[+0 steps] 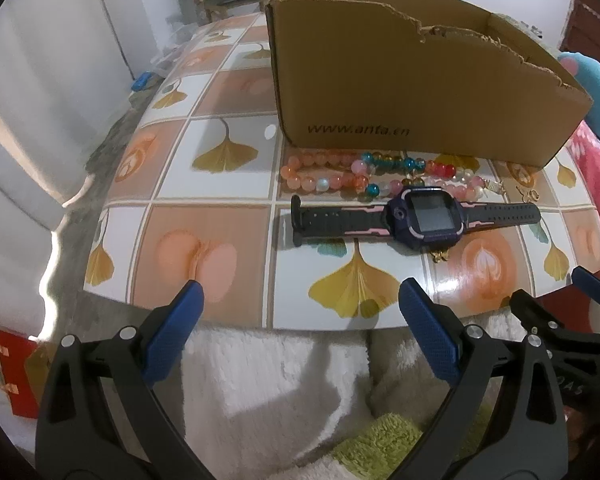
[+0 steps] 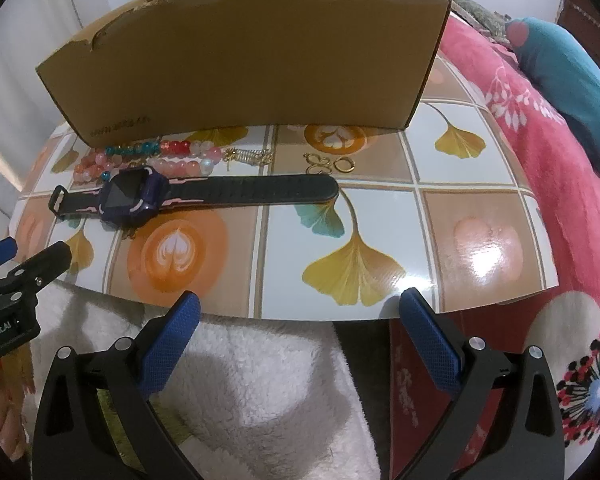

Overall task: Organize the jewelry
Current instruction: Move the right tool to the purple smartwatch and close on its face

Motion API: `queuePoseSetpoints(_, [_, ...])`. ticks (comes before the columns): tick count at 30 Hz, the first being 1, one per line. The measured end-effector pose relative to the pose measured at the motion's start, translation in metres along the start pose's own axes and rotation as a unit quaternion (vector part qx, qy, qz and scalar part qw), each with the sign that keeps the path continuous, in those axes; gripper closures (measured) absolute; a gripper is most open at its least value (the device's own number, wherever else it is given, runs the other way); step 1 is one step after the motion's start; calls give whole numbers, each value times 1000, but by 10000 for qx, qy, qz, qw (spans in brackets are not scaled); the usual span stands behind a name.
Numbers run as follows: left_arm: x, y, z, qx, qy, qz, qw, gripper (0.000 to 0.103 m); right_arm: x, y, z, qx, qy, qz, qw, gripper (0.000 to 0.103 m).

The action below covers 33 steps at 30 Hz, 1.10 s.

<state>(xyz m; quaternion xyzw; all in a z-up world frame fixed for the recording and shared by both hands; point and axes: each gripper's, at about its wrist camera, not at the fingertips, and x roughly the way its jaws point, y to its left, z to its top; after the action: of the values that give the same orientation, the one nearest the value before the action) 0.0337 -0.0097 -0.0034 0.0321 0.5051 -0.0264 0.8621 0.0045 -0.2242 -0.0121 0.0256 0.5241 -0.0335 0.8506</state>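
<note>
A dark smartwatch lies flat on the tiled board, strap stretched out. Behind it lie strings of coloured beads, a gold chain and small gold earrings. An open cardboard box with a torn rim stands just beyond them. My left gripper is open at the board's near edge, holding nothing. My right gripper is also open and empty at the near edge, to the right of the left one, whose fingers show at the right view's left side.
The patterned board rests over white fluffy fabric. A pink floral blanket and a blue plush item lie to the right. A red bag sits low on the left. White walls stand behind.
</note>
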Motion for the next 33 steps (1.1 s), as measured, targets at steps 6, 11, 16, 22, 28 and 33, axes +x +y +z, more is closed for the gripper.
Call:
queuePoseSetpoints(6, [0, 11, 9, 106, -223, -135, 9996, 9, -11, 3, 9, -121, -217, 114, 9996, 6])
queuePoseSetpoints(11, [2, 16, 16, 241, -387, -462, 9979, 9, -19, 6, 14, -338, -463, 402, 9975, 6])
queuePoseSetpoints(16, [-8, 27, 13, 302, -968, -1034, 9895, 9, -33, -3, 18, -574, -833, 834, 9914, 6])
queuePoseSetpoints(22, [-13, 33, 8, 363, -987, -1287, 9861, 9, -40, -1, 28, -1105, -953, 1257, 9813, 6])
queuePoseSetpoints(28, [-14, 34, 5, 631, -1162, -1223, 9837, 9, -38, 8, 32, -1337, -882, 1545, 9749, 22])
queuePoseSetpoints(33, [-19, 21, 6, 1323, -1301, -1448, 9719, 25, -36, 16, 32, -1618, -761, 1835, 9666, 34])
